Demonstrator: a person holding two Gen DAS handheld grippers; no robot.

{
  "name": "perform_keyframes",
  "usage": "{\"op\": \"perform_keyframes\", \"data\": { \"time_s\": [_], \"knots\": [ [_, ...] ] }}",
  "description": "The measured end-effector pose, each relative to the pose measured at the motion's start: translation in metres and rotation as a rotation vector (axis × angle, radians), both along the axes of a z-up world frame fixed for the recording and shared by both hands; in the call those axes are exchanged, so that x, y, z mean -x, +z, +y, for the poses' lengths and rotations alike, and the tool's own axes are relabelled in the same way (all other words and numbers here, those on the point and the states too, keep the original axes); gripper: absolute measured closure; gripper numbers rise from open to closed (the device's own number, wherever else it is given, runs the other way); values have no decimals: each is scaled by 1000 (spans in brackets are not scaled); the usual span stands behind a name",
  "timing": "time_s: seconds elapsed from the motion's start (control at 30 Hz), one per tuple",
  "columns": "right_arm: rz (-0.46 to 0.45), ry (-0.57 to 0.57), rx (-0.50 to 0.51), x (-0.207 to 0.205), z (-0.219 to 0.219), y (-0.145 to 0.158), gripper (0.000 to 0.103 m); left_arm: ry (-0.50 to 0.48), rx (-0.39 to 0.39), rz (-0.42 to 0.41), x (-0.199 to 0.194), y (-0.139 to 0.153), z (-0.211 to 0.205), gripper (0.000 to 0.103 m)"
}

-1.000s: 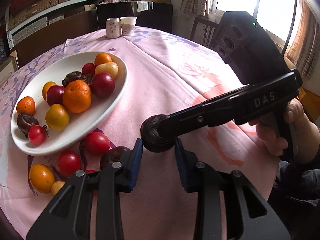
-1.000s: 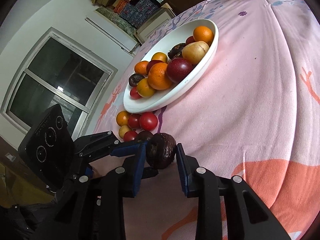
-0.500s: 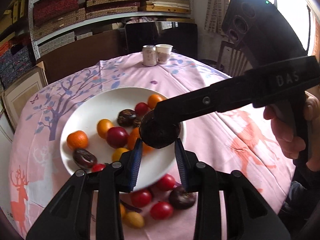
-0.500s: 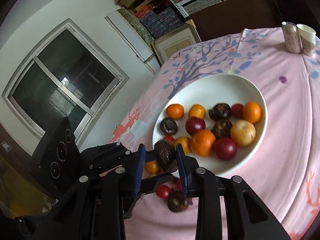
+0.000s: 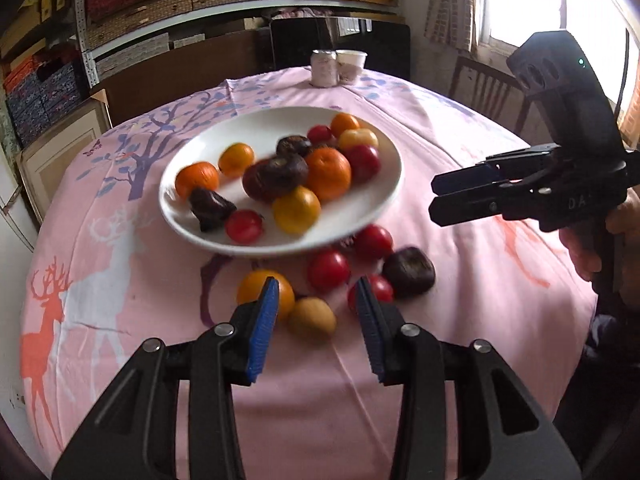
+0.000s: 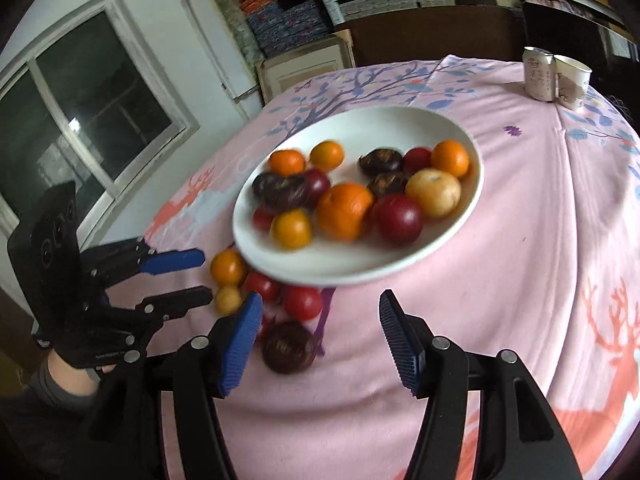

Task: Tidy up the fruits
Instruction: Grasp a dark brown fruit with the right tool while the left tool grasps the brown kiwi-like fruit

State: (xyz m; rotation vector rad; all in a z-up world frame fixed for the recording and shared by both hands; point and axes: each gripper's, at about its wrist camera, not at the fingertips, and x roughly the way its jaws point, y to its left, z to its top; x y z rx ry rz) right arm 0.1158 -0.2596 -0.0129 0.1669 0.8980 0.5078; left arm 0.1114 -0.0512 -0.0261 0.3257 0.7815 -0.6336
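While both our grippers hang empty with jaws spread wide, the wrinkled dark-purple round fruit [image 6: 289, 346] lies loose on the pink-clothed counter [image 6: 520, 280]. It sits just ahead-left of our right gripper [image 6: 320, 336], nearer than our left gripper [image 5: 316, 322], below the white oval plate [image 6: 448, 256].

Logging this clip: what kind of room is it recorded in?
Probably a dining room at home that doubles as storage. A round table under a pink deer-print tablecloth holds a white oval plate of fruit, wooden chairs stand around it, and metal shelves stacked with woven mats line the back wall.
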Motion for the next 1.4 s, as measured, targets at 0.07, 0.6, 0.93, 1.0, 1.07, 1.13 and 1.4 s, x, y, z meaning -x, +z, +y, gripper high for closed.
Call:
{"op": "perform_keyframes", "data": {
  "time_s": [0.07,0.6,0.93,1.0,1.07,1.13,1.4],
  "knots": [
    [-6,34,36,14,12,-11,42,-5,-24,11,10,-13,0,64],
    [-4,27,125,14,45,-34,62,43,-4,101,-17,-28,1,68],
    [-2,-34,-59,39,-4,-29,62,90,81,52,7,-13,26,72],
    [-2,-54,-94,40,-13,-26,62,100,80,75,2,-15,27,72],
    [-6,-61,-120,42,-19,-23,61,91,62,89,0,-18,23,72],
    [-8,-61,-134,44,-22,-22,61,69,26,65,2,-19,15,71],
    [5,-63,-147,48,-24,-32,61,67,-67,74,-16,-29,-4,75]
  ]
}}
